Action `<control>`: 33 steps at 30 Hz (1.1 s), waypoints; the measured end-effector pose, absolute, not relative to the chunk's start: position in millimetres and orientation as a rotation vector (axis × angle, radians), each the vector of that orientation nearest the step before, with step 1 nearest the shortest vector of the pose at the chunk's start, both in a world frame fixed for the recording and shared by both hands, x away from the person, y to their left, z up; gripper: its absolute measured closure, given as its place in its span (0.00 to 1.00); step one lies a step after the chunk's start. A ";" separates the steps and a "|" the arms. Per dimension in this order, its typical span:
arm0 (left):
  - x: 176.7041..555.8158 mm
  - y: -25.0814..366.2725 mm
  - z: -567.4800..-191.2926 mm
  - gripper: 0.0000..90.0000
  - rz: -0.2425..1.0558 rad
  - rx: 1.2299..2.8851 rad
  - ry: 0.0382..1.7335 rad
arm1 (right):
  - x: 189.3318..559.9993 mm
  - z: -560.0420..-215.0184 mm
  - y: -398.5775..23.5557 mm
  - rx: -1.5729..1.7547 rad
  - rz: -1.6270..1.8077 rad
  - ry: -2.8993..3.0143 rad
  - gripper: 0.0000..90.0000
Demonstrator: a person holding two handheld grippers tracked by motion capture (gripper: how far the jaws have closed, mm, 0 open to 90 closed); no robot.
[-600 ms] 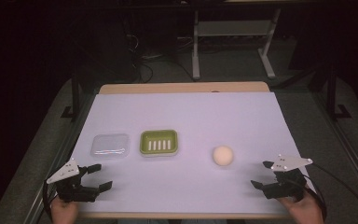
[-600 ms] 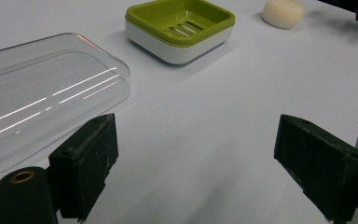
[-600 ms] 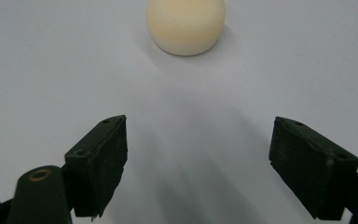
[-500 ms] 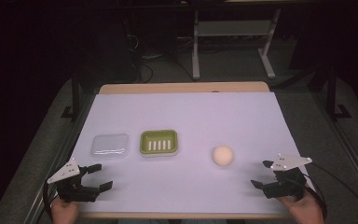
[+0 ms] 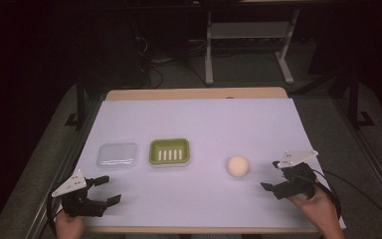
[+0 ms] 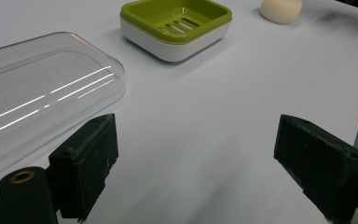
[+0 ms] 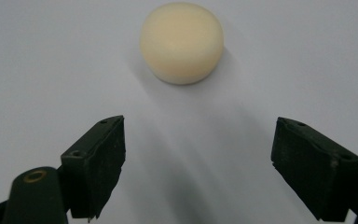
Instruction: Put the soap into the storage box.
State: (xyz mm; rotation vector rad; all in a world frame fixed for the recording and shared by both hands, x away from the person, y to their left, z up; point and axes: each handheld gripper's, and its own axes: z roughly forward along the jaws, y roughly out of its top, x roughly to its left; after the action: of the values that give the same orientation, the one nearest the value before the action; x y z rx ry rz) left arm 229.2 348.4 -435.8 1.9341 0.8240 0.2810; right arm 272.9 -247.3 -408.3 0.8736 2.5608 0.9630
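A round cream soap bar (image 5: 238, 166) lies on the white table, right of centre. A green and white soap dish (image 5: 169, 152) with a slotted floor sits at the middle left, and a clear plastic lid (image 5: 117, 155) lies flat to its left. My left gripper (image 5: 106, 190) is open near the front left edge, in front of the lid (image 6: 37, 98), with the dish (image 6: 177, 25) and soap (image 6: 281, 9) farther off. My right gripper (image 5: 271, 175) is open just right of the soap (image 7: 182, 41), which lies a short way beyond its jaws, untouched.
The white table sheet (image 5: 204, 124) has bare room behind and in front of the objects. A wooden edge strip (image 5: 194, 93) runs along the far side. Beyond it the dark floor holds a metal stand (image 5: 248, 35) and cables.
The right gripper has shifted slightly toward the soap. The left gripper has barely moved.
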 end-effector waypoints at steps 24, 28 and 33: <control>229.4 348.7 -435.6 0.14 0.289 1.928 0.831 | 320.8 -386.0 -204.6 0.740 0.801 2.740 0.19; 229.1 348.9 -435.4 0.14 0.287 1.927 0.832 | 327.0 -381.4 -194.3 0.691 0.778 2.759 0.18; 228.8 350.1 -435.0 0.14 0.294 1.931 0.834 | 335.2 -377.2 -181.6 0.665 0.742 2.776 0.18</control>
State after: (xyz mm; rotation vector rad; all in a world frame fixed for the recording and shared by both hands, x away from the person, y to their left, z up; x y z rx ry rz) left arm 228.8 350.1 -435.0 1.9309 0.8339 0.2942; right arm 335.2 -181.6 -377.2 0.6652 2.7760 0.7424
